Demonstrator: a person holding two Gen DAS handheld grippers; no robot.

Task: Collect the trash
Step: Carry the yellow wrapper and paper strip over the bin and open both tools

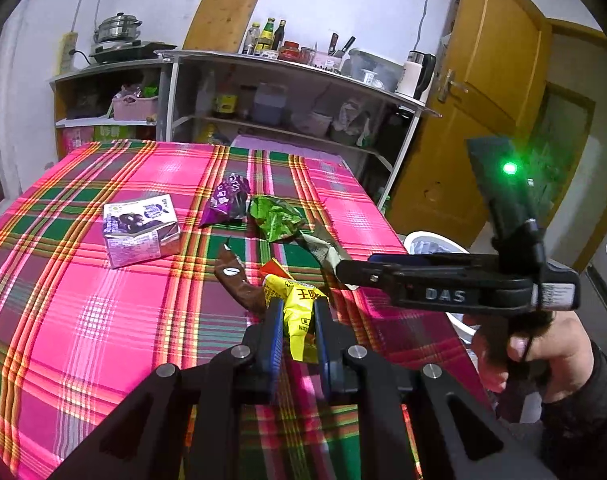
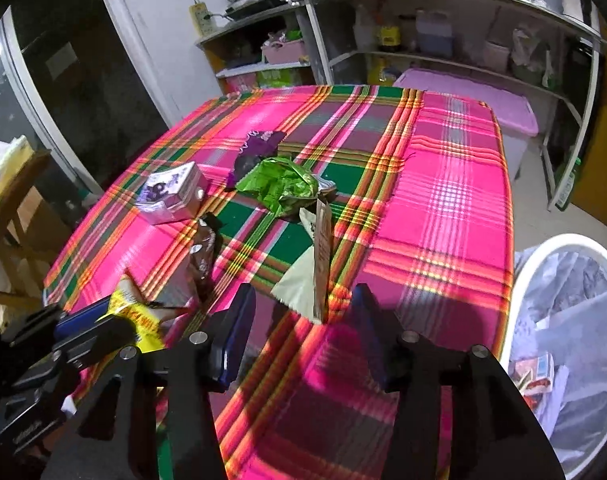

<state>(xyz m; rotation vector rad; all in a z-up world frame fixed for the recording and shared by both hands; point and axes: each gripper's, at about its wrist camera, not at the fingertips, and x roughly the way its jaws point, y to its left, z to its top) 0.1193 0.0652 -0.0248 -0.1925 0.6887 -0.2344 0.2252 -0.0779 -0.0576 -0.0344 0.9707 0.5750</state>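
While the left tongs (image 1: pixel 298 322) are clenching a yellow wrapper (image 1: pixel 297 316) between their blue pads just above the plaid worktop (image 1: pixel 83 320), the right tongs (image 2: pixel 303 308) are standing released, their jaws spread wide with nothing between them. From the right wrist view, a pale wrapper (image 2: pixel 309 276) with a brown edge is lying on the cloth just ahead of that gap, not touching either pad. In the left wrist view the right tongs (image 1: pixel 343 270) are reaching in from the side, their tip sitting right at that same pale wrapper (image 1: pixel 323 246); whether they are touching it I cannot tell.

Other trash is lying farther back on the worktop. A brown wrapper (image 1: pixel 237 280) is resting just beside the yellow one. A crumpled green wrapper (image 1: pixel 275 220) is sitting near the middle, with a purple wrapper (image 1: pixel 227 200) touching it on the far side. A small purple-and-white carton (image 1: pixel 141 230) is lying apart from these, toward the left edge.

A white bin (image 2: pixel 563 340) lined with a clear bag is standing on the floor just beside the worktop's right edge, already holding some scraps. The person's right hand (image 1: pixel 543 352) is gripping the handle of the right tool. Behind the worktop, metal shelving (image 1: pixel 295 80) is carrying bottles, a pot and containers.
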